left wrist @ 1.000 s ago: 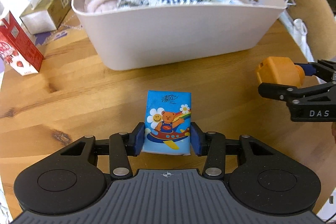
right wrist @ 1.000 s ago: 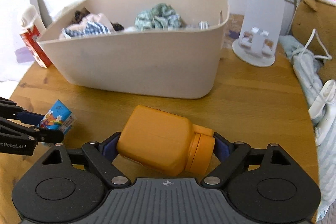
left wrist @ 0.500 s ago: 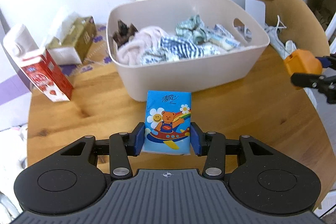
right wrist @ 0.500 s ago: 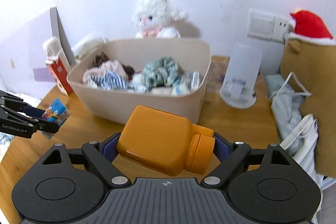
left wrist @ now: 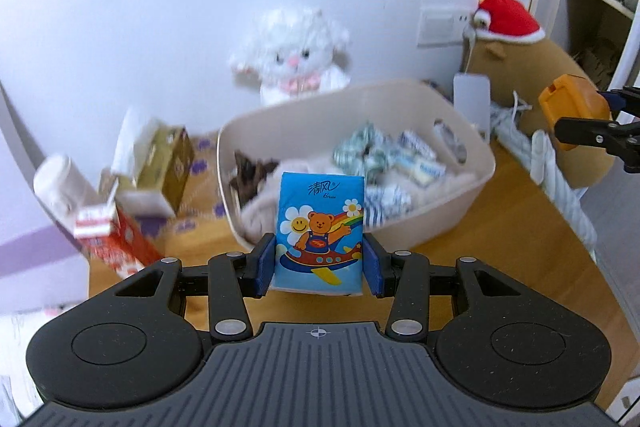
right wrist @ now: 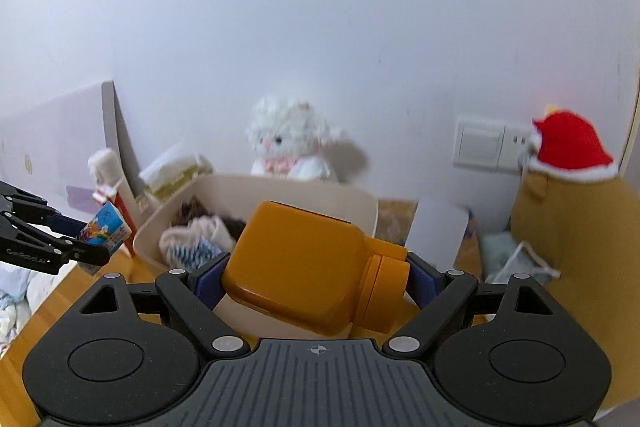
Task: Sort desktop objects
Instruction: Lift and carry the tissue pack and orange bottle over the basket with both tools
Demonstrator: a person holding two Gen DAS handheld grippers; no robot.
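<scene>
I am clamping a glossy blue rectangular tissue packet (left wrist: 319,231) in the left gripper (left wrist: 319,265) and a smooth, boxy orange plastic bottle (right wrist: 298,269) in the right gripper (right wrist: 310,277).

the blue tissue pack (left wrist: 319,233) clamped in my left jaws carries "清风" in blue script at its one o'clock corner, with tiny lettering beneath too small to read. my left gripper (right wrist: 86,255) arm reads "genrobot.ai", blurred.

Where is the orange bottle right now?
In the right wrist view the orange bottle lies sideways, clamped in the right gripper, held up in front of the beige bin.
</scene>
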